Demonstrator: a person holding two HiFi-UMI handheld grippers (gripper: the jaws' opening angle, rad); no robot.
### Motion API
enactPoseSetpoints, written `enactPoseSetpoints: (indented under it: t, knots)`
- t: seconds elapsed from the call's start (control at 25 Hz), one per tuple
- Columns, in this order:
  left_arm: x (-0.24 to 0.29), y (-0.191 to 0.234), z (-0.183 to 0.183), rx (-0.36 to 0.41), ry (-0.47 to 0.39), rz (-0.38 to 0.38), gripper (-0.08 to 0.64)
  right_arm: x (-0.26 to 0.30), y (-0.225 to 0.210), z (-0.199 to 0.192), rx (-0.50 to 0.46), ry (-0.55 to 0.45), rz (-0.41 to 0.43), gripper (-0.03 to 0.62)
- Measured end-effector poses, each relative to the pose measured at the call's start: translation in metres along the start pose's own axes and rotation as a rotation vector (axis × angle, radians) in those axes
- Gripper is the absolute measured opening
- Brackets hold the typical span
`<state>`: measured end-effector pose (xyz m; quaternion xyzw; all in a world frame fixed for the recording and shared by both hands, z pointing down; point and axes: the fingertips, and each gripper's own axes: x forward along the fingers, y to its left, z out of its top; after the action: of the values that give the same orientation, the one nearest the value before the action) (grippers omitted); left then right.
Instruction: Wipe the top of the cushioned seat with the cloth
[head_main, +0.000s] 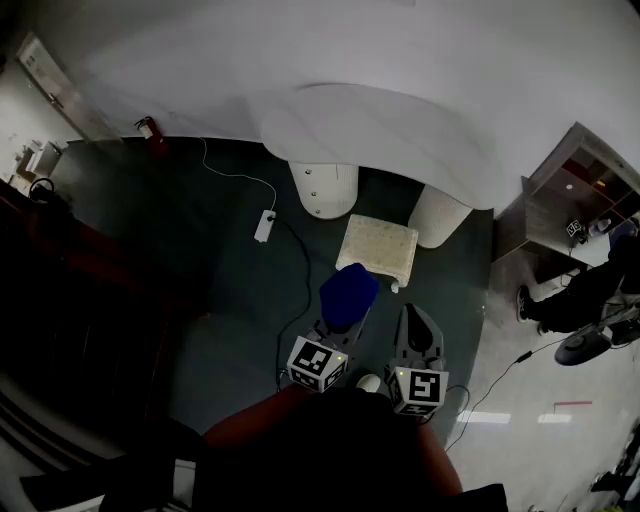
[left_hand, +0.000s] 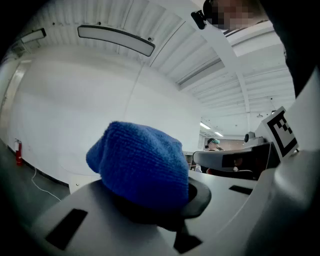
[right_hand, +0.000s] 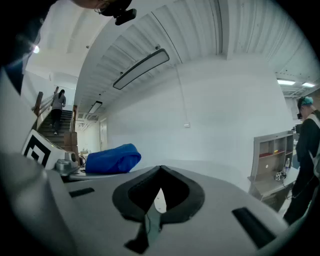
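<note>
The cushioned seat (head_main: 380, 249) is a cream square stool on the dark floor, just beyond both grippers. My left gripper (head_main: 344, 312) is shut on a bunched blue cloth (head_main: 348, 294), which hangs in the air short of the seat's near left corner. In the left gripper view the cloth (left_hand: 141, 164) bulges out of the closed jaws and hides the tips. My right gripper (head_main: 420, 333) is level beside it, to the right, shut and empty (right_hand: 158, 186). The cloth (right_hand: 113, 158) also shows at the left of the right gripper view.
A white curved table (head_main: 380, 130) on two round legs (head_main: 323, 187) stands behind the seat. A power strip (head_main: 264, 226) and its cable lie on the floor to the left. A shelf unit (head_main: 570, 205), a person (head_main: 580, 292) and a fan (head_main: 583, 347) are at the right.
</note>
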<state>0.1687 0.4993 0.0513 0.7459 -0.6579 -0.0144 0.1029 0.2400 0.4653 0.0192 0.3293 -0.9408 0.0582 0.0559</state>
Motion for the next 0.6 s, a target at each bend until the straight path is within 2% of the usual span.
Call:
enactPoseSetpoints:
  t: [0.16,0.36,0.52,0.6]
  knots:
    - [0.002,-0.010,-0.012,-0.005,0.028,0.023,0.040,-0.010,-0.011,-0.005,-0.019,-0.011,0.030,0.035]
    - [0.001,-0.008,-0.024,-0.112,0.002,0.085,0.040,-0.024,-0.029,-0.004,-0.004,-0.061,0.084,0.037]
    - [-0.001,-0.014,-0.027,-0.079,0.001,0.149,0.040,-0.029,-0.046,-0.018,0.066,-0.048,0.114,0.037]
    - [0.000,-0.017,-0.030,-0.075,-0.002,0.149,0.040,-0.027,-0.052,-0.025,0.094,-0.035,0.127,0.037]
